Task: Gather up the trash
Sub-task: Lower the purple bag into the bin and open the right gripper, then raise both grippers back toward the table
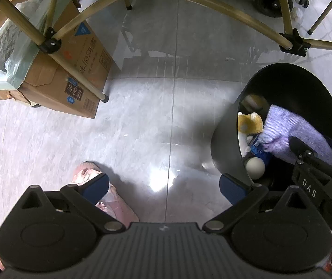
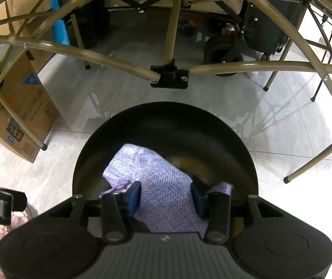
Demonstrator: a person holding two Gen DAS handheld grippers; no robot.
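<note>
Lilac waffle-weave cloth (image 2: 163, 186) fills the gap between the blue pads of the right gripper (image 2: 166, 197); the jaws stand partly apart, and whether the pads press on the fabric cannot be told, since it covers their inner faces. The cloth hangs over the mouth of one round black bin (image 2: 166, 121), its far corner down inside. From the left wrist view the same bin (image 1: 289, 81) sits at the right edge, and four other things show in it beside the cloth (image 1: 298, 134): one white ball (image 1: 255, 166), one blue packet (image 1: 258, 148) with print too small to read, one yellow-and-white lump (image 1: 250, 121), and one pale lump higher up, hard to make out.

The left gripper (image 1: 163, 186) points down at the grey tiled floor (image 1: 142, 121), jaws wide apart with nothing between them. One pink fluffy slipper (image 1: 110, 197) lies partly hidden under its left finger. Letters "DAS" show on the right gripper's arm (image 1: 310, 186).

Farther off stands one cardboard box (image 1: 73, 76) lined with a pale green bag (image 1: 10, 53), printed "乌龙茶". Tan metal tubes (image 2: 96, 55) with black joints cross above; one black wheel (image 2: 219, 48) lies beyond.
</note>
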